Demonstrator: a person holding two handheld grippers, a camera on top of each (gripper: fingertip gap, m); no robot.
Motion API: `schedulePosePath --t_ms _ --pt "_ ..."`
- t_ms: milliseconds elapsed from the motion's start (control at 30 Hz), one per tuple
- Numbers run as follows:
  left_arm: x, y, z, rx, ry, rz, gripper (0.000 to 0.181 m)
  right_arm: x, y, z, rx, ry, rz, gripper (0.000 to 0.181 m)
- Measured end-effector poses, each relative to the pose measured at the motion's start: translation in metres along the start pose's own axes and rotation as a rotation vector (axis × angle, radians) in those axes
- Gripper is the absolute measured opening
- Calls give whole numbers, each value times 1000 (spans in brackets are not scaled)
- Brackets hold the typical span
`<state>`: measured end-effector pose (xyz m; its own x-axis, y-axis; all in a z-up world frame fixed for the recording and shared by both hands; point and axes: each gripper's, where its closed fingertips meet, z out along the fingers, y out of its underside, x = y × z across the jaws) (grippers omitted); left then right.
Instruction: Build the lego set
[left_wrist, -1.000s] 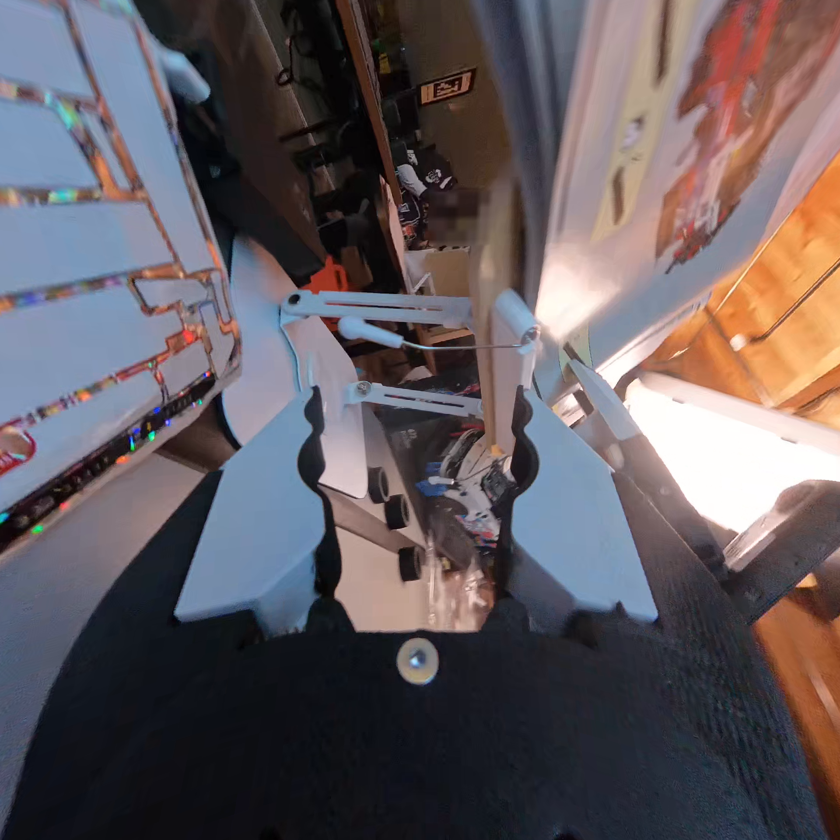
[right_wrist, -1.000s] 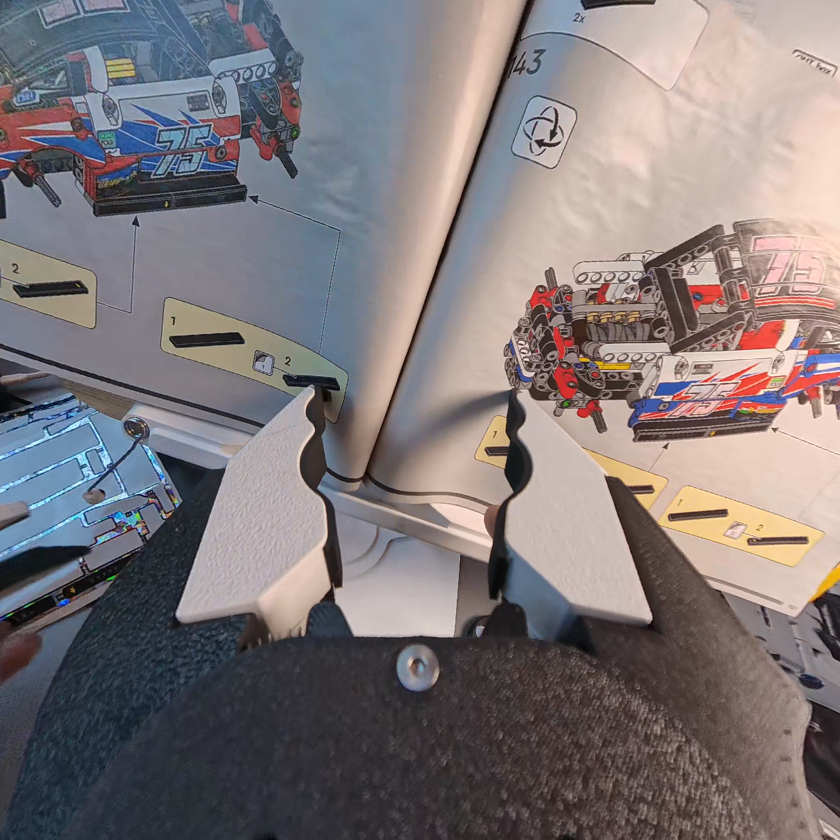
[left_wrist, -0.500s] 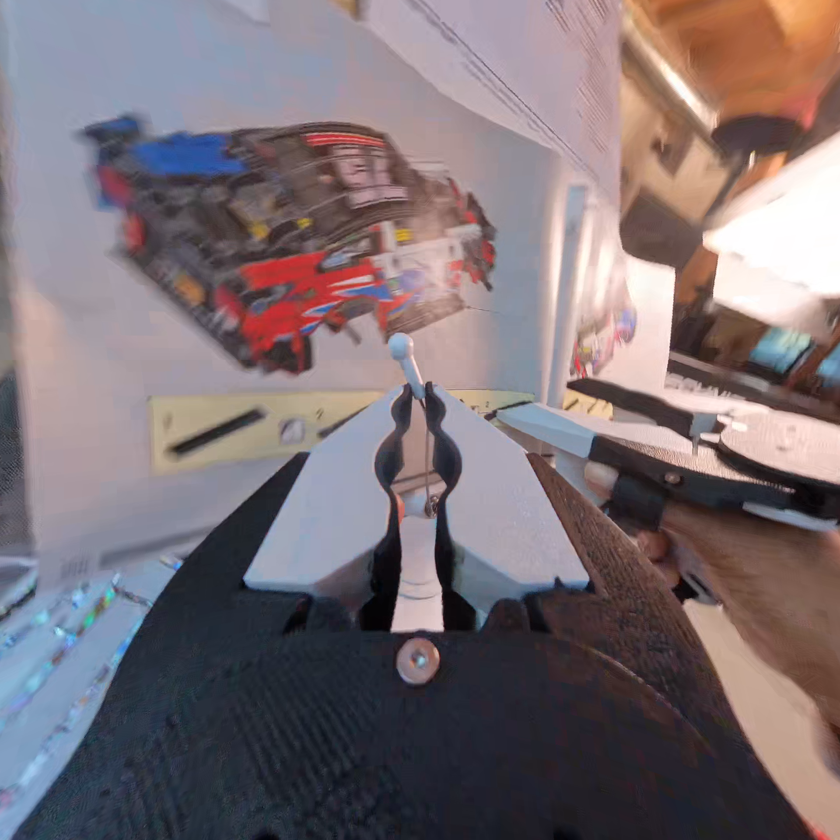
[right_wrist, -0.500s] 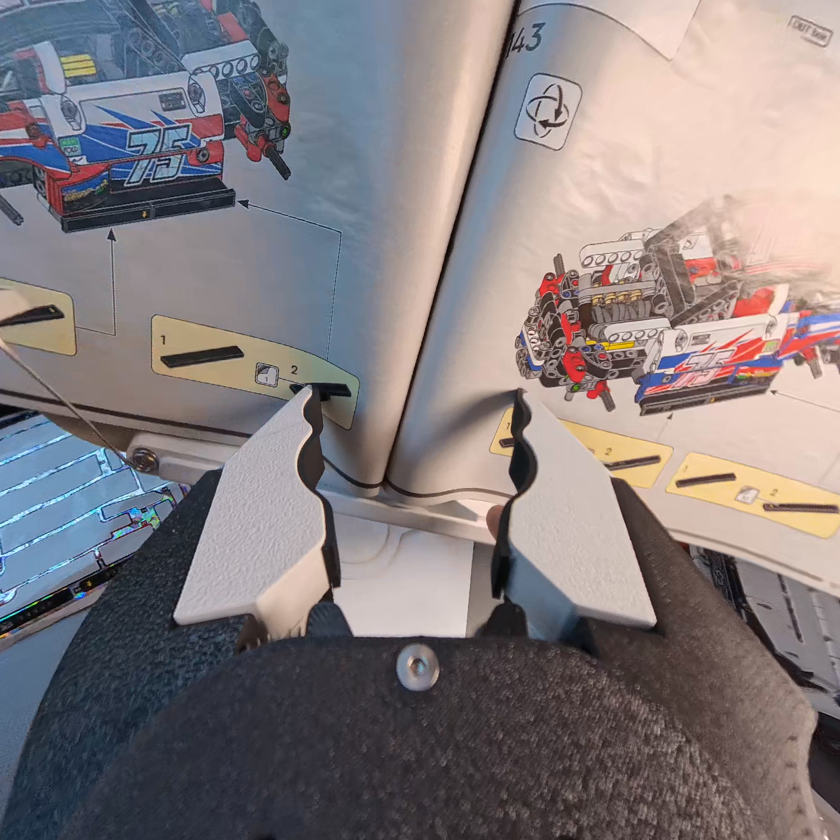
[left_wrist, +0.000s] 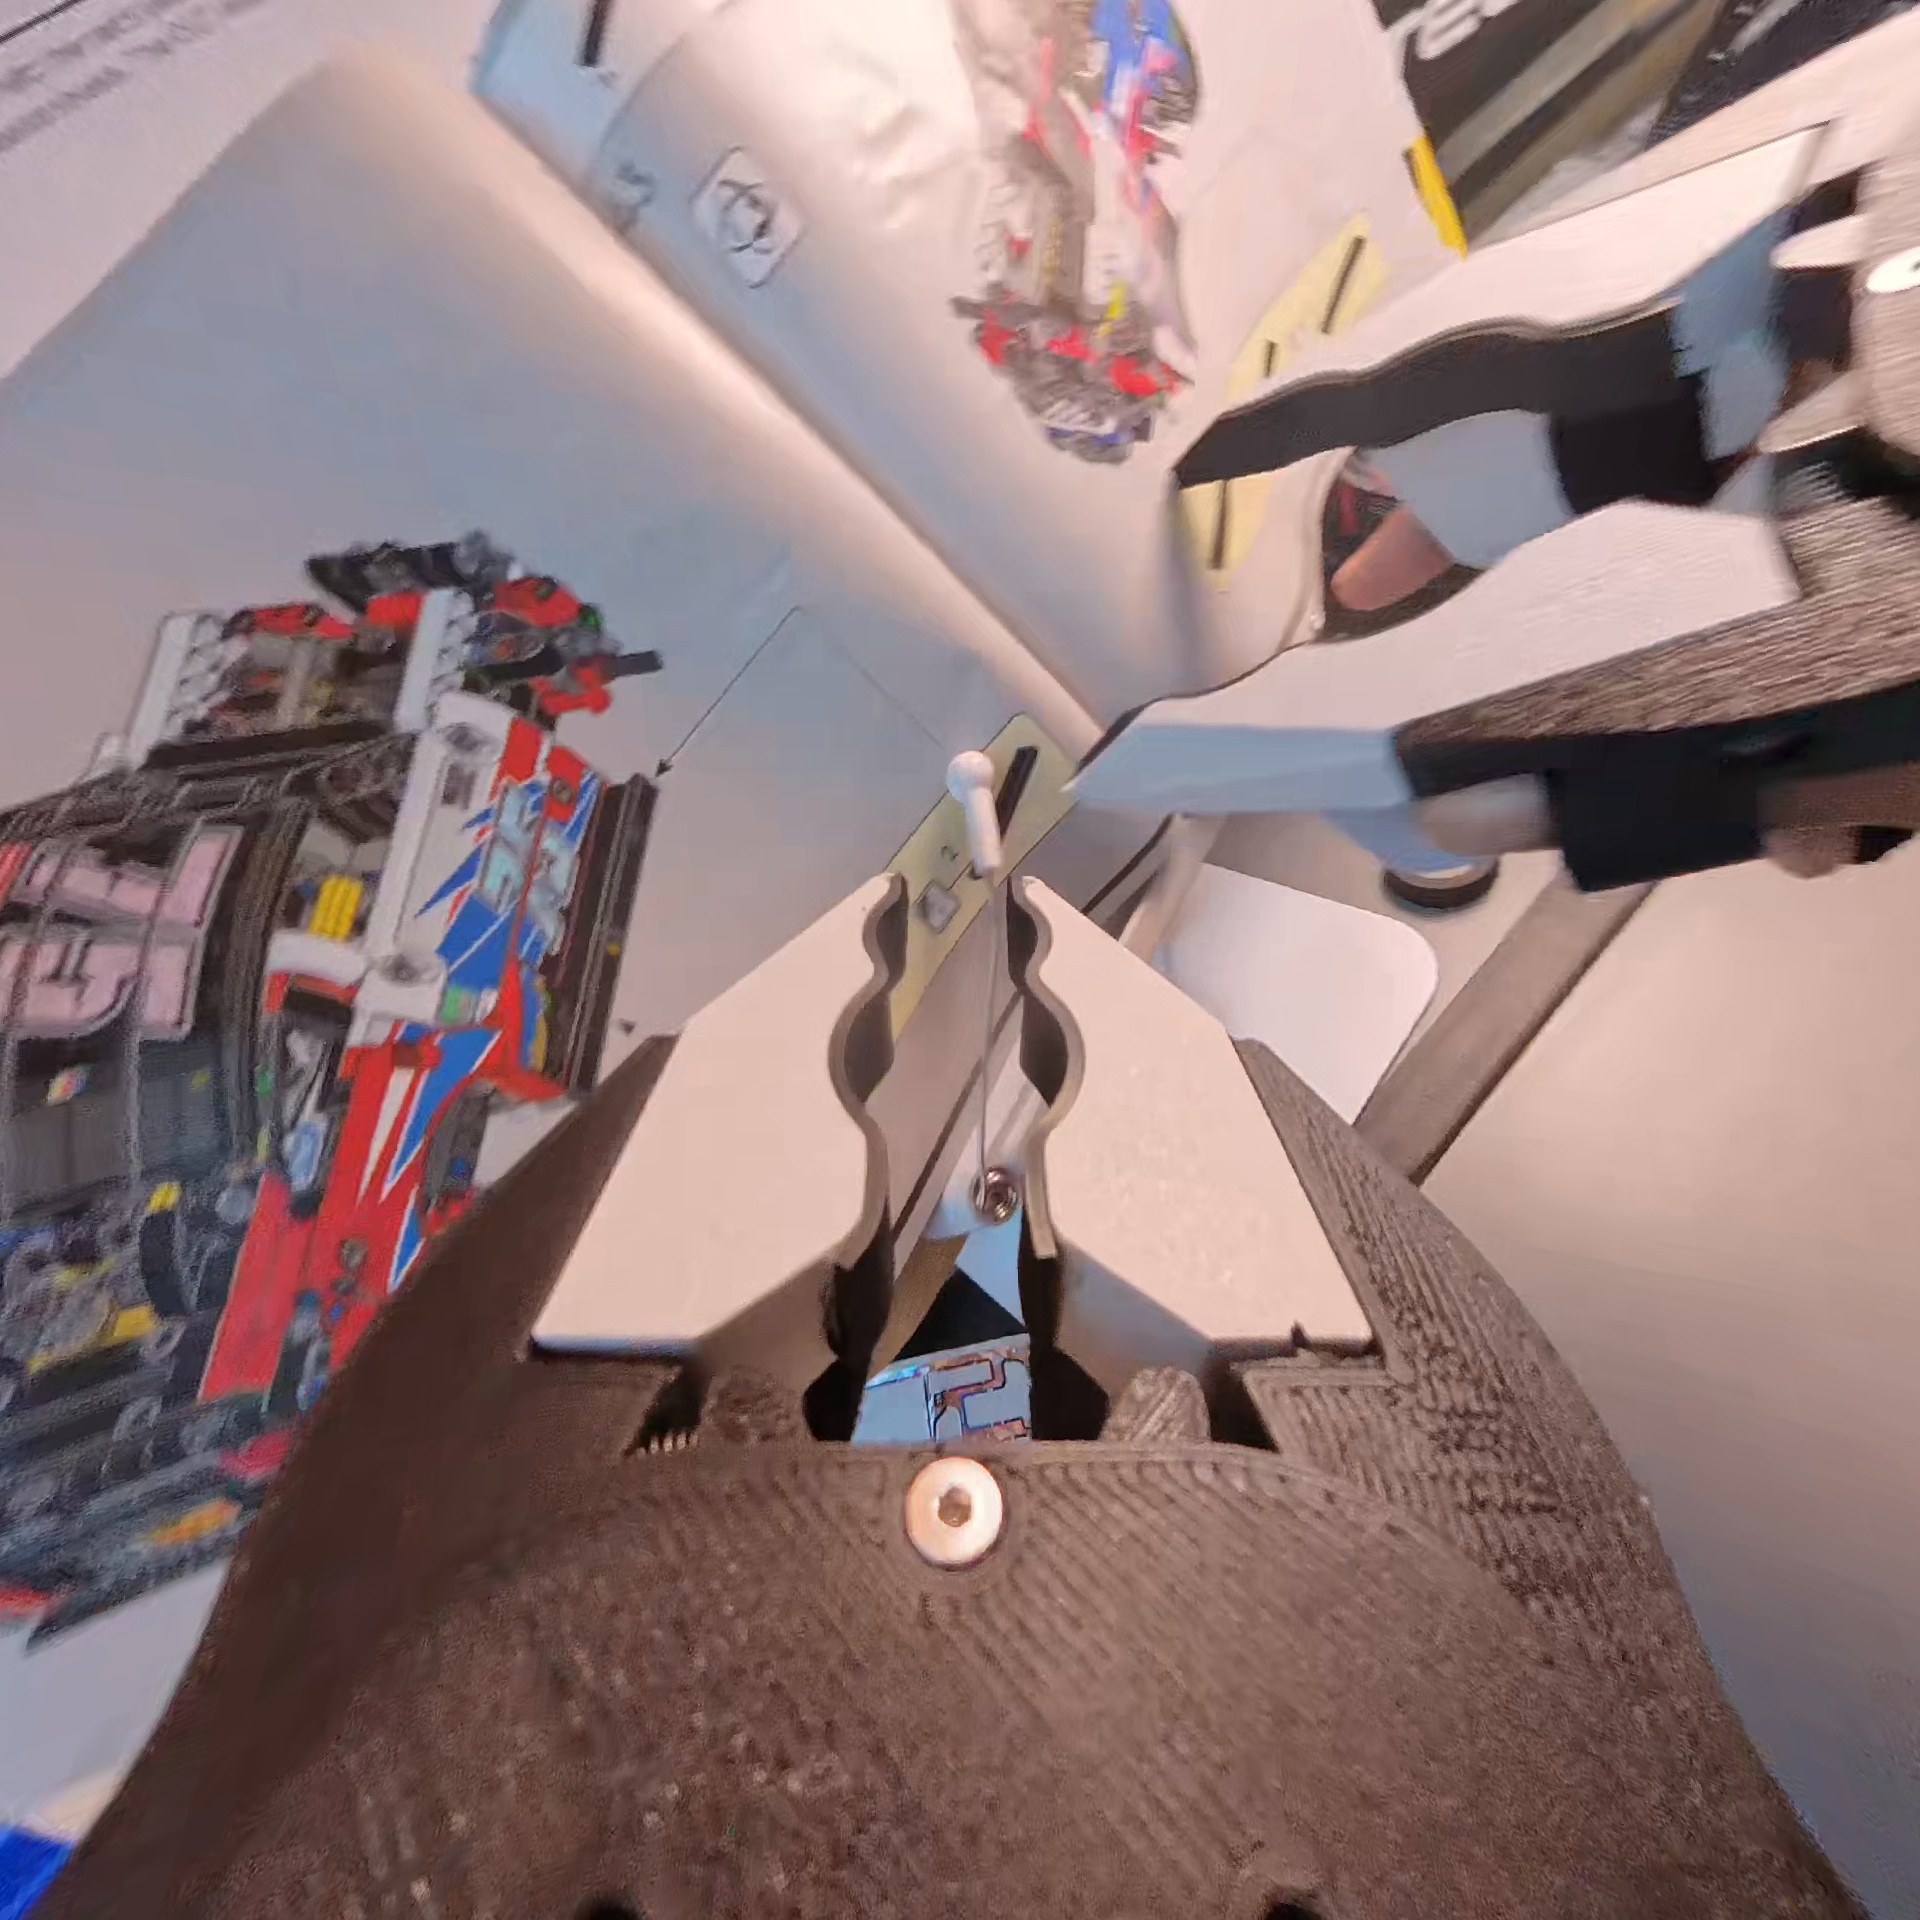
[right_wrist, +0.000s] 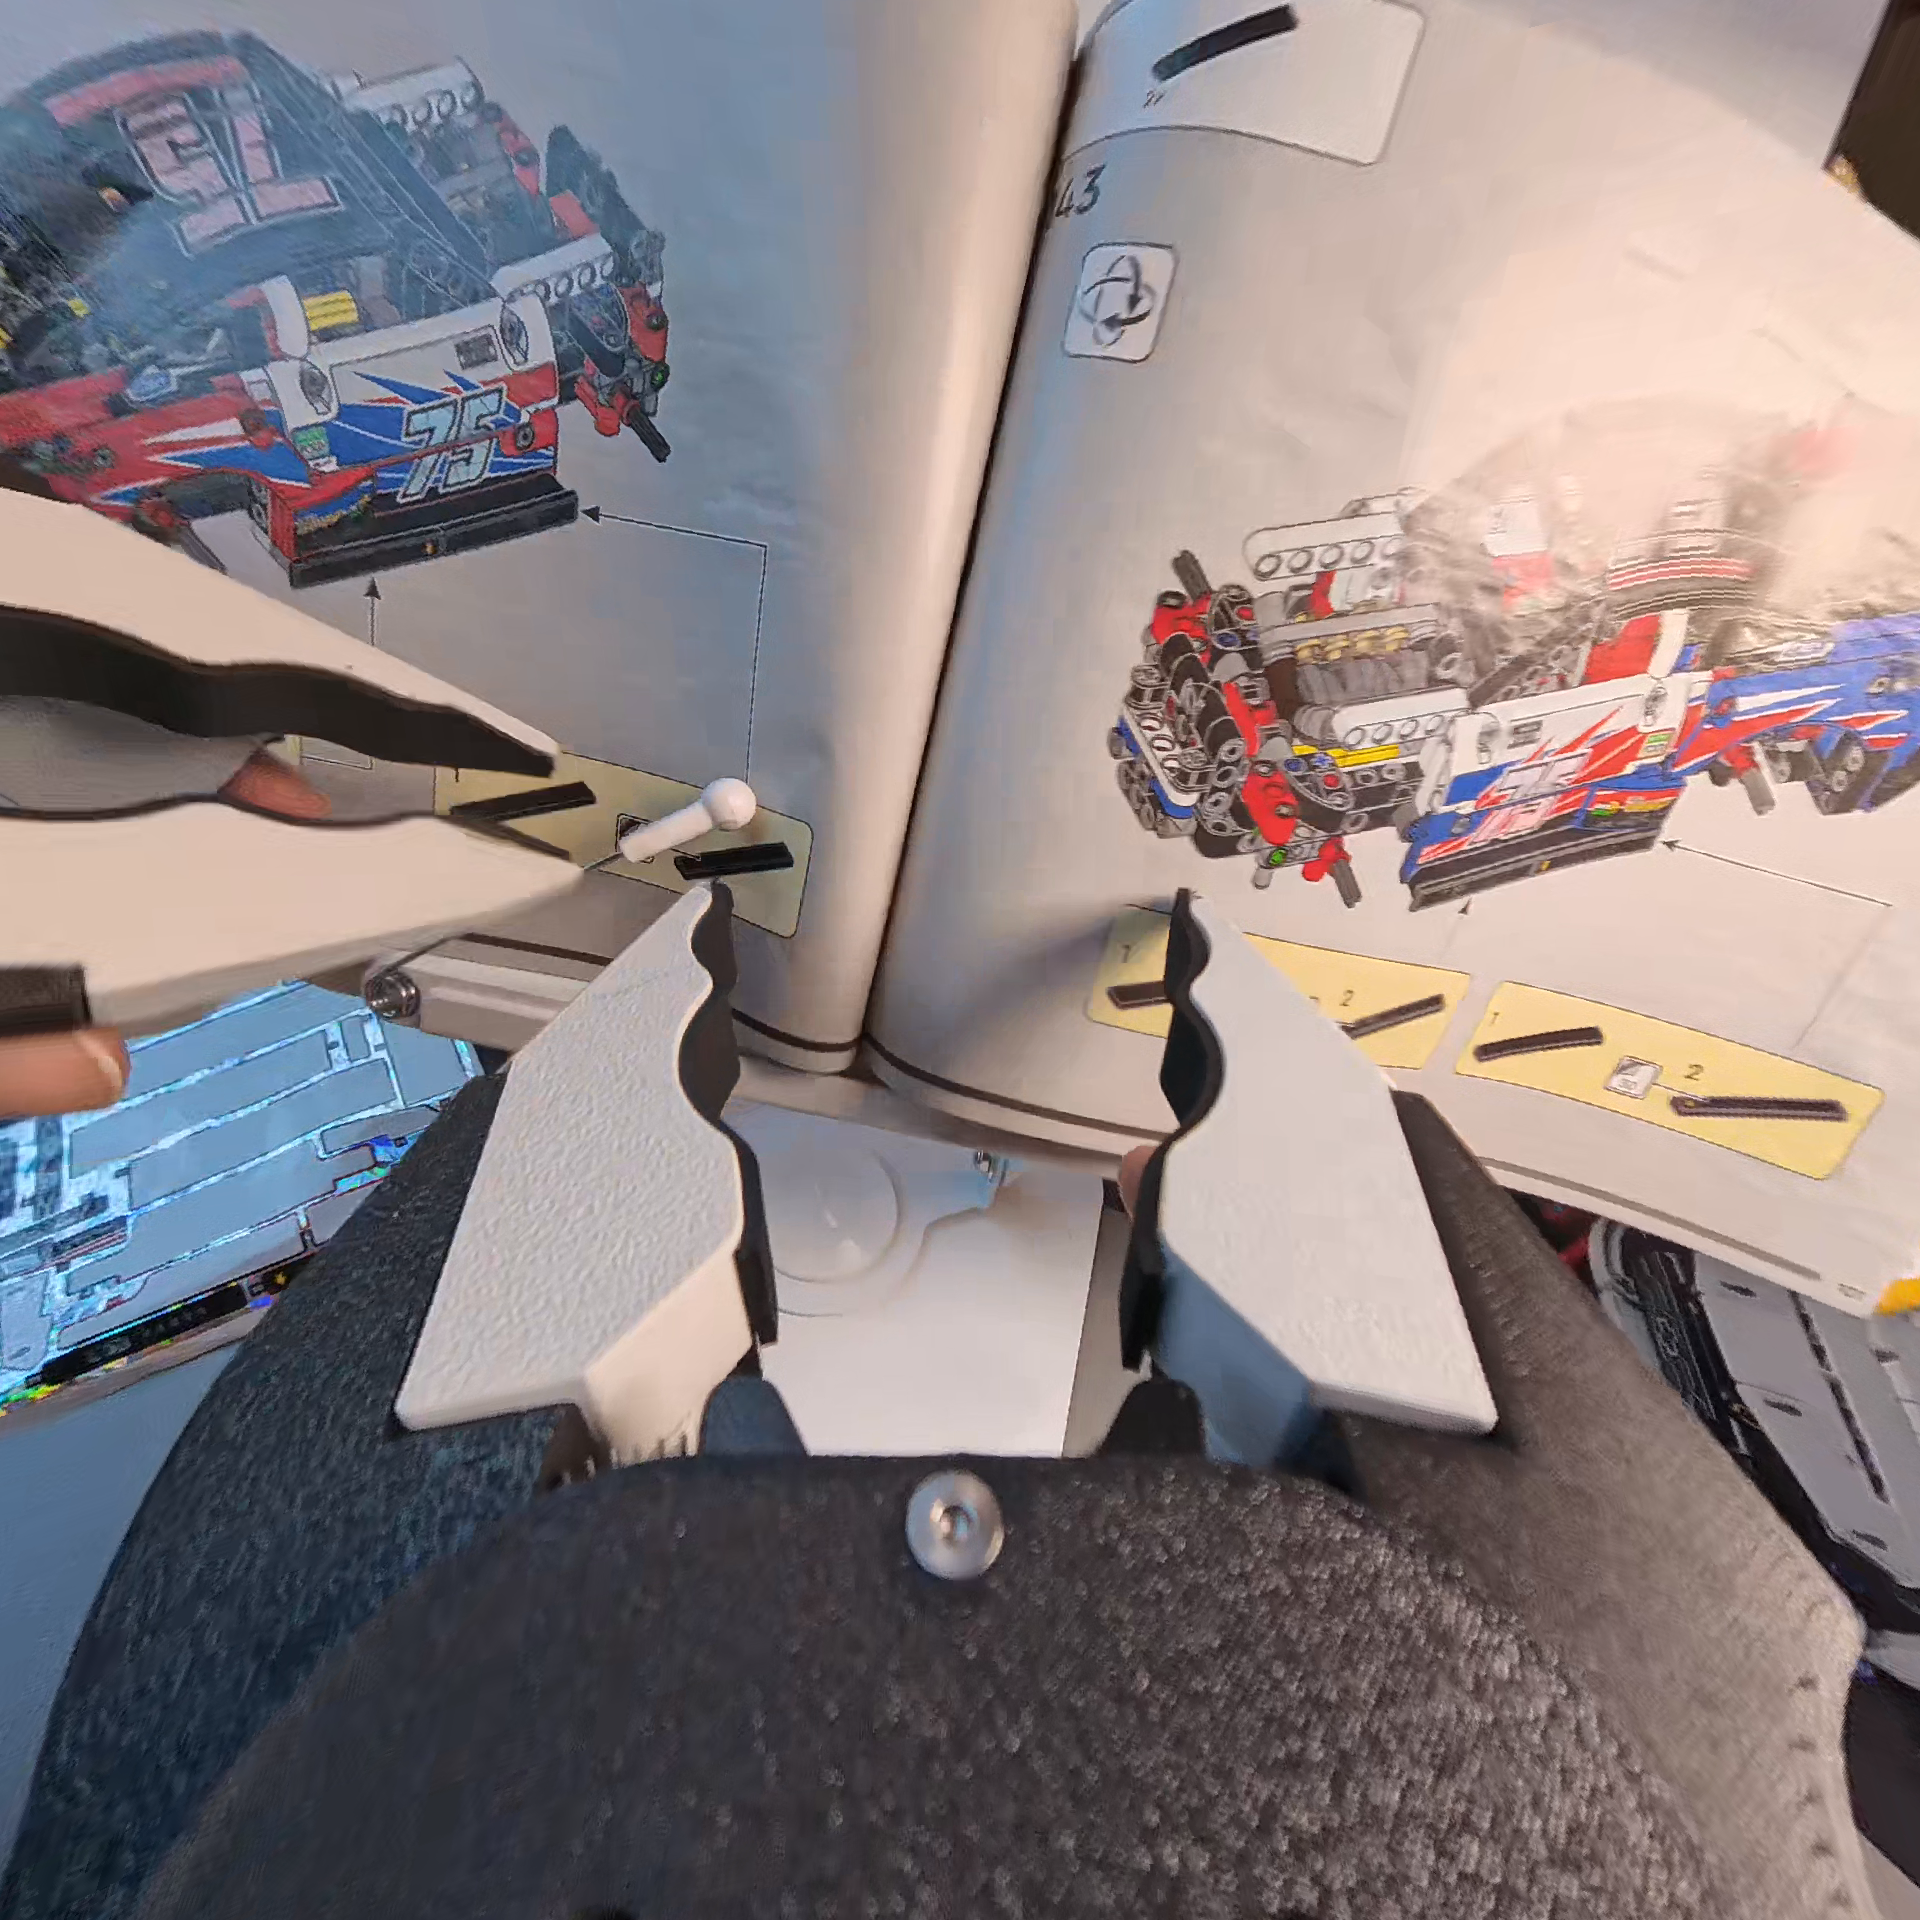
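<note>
The open instruction booklet (right_wrist: 914, 540) stands on a white book stand (right_wrist: 914, 1299); it also fills the left wrist view (left_wrist: 416, 416). The stand's thin wire page holder with a white tip (left_wrist: 974, 792) runs up between my left gripper's (left_wrist: 958, 888) fingers, close to the right one. The jaws stand a narrow gap apart. In the right wrist view the left gripper (right_wrist: 566, 821) comes in from the left, and the white tip (right_wrist: 696, 826) lies over the left page. My right gripper (right_wrist: 951, 914) is open and empty before the booklet's spine; it also shows in the left wrist view (left_wrist: 1132, 623).
A shiny holographic sticker sheet (right_wrist: 187, 1143) lies on the grey table left of the stand. Dark and white model parts (right_wrist: 1714, 1351) sit under the right page's lower edge. A person's fingertip (right_wrist: 52, 1070) shows behind the left gripper.
My left gripper swung from the stand's side to face the left page, shut on the wire page holder, then loosened to a narrow gap. The holder now lies over the page. The right gripper barely moved.
</note>
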<state>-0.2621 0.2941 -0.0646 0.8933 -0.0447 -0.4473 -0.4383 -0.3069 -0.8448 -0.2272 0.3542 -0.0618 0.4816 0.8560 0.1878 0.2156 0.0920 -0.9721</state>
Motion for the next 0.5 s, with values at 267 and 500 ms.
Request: schedulePosePath --t_ms 267,500 --pt "-52 40 -14 17 -251 -40 0 49 41 -44 47 -32 107 83" --pt "-72 46 -4 -119 -338 -59 0 63 71 -47 5 -16 49 81"
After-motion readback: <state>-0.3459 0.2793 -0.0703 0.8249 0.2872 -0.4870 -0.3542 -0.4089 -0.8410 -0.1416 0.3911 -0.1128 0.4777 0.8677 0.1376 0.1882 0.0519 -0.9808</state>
